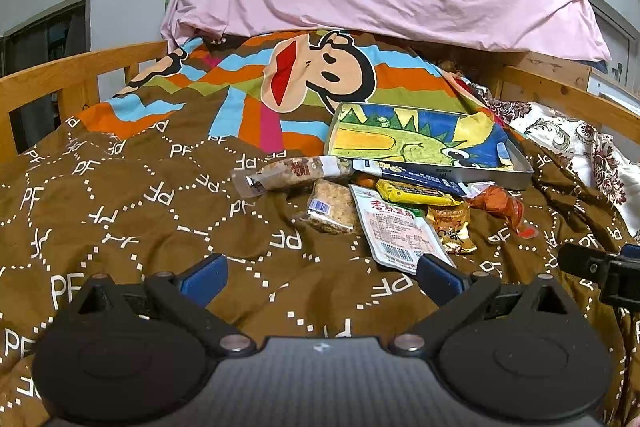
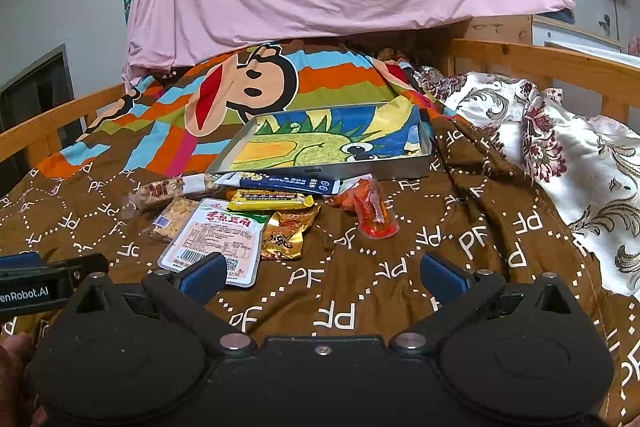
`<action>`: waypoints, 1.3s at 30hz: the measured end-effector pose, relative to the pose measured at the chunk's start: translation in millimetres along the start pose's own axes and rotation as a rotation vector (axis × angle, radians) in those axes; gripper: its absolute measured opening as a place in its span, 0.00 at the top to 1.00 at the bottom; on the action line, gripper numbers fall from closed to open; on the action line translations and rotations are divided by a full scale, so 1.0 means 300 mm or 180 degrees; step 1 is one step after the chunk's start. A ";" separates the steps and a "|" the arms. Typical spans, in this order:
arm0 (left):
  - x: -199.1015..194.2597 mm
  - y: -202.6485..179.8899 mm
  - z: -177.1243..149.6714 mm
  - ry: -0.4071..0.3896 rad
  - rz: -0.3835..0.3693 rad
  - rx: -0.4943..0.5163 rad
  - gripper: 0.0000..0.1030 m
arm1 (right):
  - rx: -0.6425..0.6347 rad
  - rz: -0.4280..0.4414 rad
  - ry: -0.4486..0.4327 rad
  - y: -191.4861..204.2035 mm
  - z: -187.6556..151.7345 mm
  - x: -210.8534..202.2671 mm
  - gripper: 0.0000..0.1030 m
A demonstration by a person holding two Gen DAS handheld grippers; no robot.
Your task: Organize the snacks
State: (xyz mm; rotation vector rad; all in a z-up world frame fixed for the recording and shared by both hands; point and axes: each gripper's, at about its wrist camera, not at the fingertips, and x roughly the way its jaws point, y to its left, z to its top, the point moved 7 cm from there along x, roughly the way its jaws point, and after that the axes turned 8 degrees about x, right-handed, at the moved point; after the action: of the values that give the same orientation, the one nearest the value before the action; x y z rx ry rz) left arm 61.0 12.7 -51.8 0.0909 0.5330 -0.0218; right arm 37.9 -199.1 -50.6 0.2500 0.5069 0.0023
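On top of the brown PF-print blanket (image 2: 360, 291) sits a shallow metal tray (image 2: 400, 169) lined with a crayon dinosaur picture, and nothing else is inside it as far as I can see. All the snacks are piled just in front of its near edge.

Both grippers hover low over the blanket, pointing at the pile, jaws spread wide and holding nothing. The left gripper (image 1: 320, 275) has its right fingertip just over the corner of the white pouch (image 1: 396, 227); the right gripper (image 2: 320, 273) has its left fingertip over that same pouch.

I count seven packets: the white pouch, two clear-wrapped grain bars (image 2: 176, 191) (image 2: 172, 213), one dark blue packet (image 2: 280, 183) touching the tray's front wall, one yellow bar (image 2: 268, 202), one gold wrapper (image 2: 286, 233), and one red-orange vacuum pack (image 2: 368, 207) off to the right.
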 end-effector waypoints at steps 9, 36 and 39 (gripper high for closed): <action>0.020 0.009 0.028 0.0113 -0.0032 -0.0072 0.00 | -0.0206 0.0155 0.0120 0.019 0.040 0.029 0.00; 0.489 -0.071 0.119 0.1419 -0.0496 -0.0544 0.01 | -0.0451 0.0934 0.0666 0.034 0.098 0.406 0.05; 0.512 -0.068 0.112 0.1434 -0.0450 -0.0703 0.01 | -0.0300 0.0956 0.0707 0.031 0.100 0.436 0.09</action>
State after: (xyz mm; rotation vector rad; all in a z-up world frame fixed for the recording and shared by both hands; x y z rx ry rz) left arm 209.3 -10.3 -102.8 -0.1623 0.9875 -0.0813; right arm 167.3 -188.7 -85.7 0.2327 0.6841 0.3487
